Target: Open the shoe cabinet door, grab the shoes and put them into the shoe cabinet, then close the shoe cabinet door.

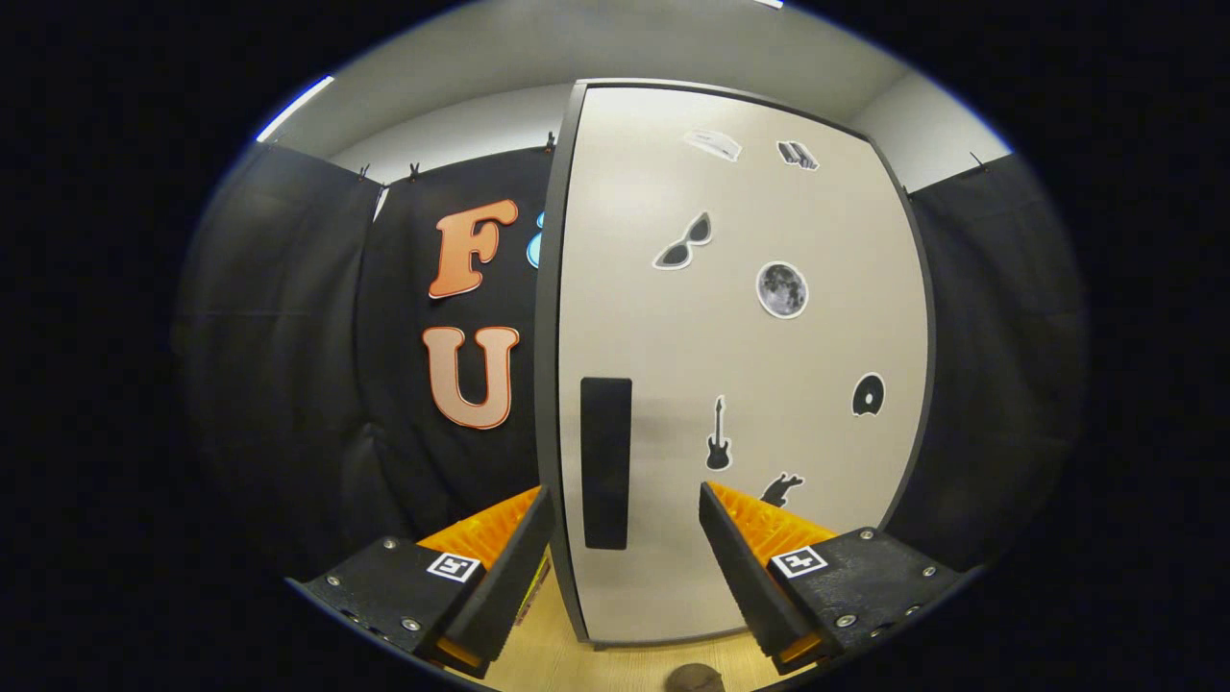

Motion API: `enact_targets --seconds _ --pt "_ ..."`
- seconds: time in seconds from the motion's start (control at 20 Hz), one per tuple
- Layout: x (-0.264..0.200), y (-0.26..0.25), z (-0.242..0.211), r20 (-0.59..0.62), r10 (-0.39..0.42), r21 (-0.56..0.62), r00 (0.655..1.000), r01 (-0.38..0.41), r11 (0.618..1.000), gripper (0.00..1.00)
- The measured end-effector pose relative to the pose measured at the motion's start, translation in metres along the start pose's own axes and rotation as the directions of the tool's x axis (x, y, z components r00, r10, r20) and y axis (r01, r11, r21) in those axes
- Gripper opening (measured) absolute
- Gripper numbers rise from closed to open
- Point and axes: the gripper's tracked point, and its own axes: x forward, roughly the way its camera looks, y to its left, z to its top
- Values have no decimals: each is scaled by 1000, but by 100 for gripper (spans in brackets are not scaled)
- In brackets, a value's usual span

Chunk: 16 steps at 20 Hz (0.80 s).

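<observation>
Here, tool (625, 548) spread, door handle (605, 461) between fingers

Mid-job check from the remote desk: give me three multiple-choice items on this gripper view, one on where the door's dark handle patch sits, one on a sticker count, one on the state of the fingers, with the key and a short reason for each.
1. Where is the dark handle patch on the cabinet door?
A. Near the door's edge by the booth's black cloth, ahead between the fingers
B. At the door's top corner
C. On the floor

2. How many guitar stickers show in full on the door?
A. None
B. One
C. Four

3. What state is the gripper in?
A. Shut on the handle patch
B. Shut on a shoe
C. Open, holding nothing

Key: 1 A, the patch stands upright low beside that edge; 2 B, a single guitar sits below the moon sticker; 3 C, the fingers stand wide apart, pressing on nothing.
</observation>
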Motion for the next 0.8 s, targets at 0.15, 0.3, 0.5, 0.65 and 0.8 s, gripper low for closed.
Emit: enact_targets --seconds 0.15,0.3,0.5,0.65,0.8 --pt "17 6 1 1 1 -1 1000 -1 1000 92" --pt "31 10 -1 -7 2 -10 1000 -2 1000 86" --pt "44 12 -2 -1 -11 -13 1000 11 1000 69" --pt "49 10 -3 0 -28 -26 1000 28 999 54" --pt "49 11 -2 5 -28 -21 1000 28 999 39"
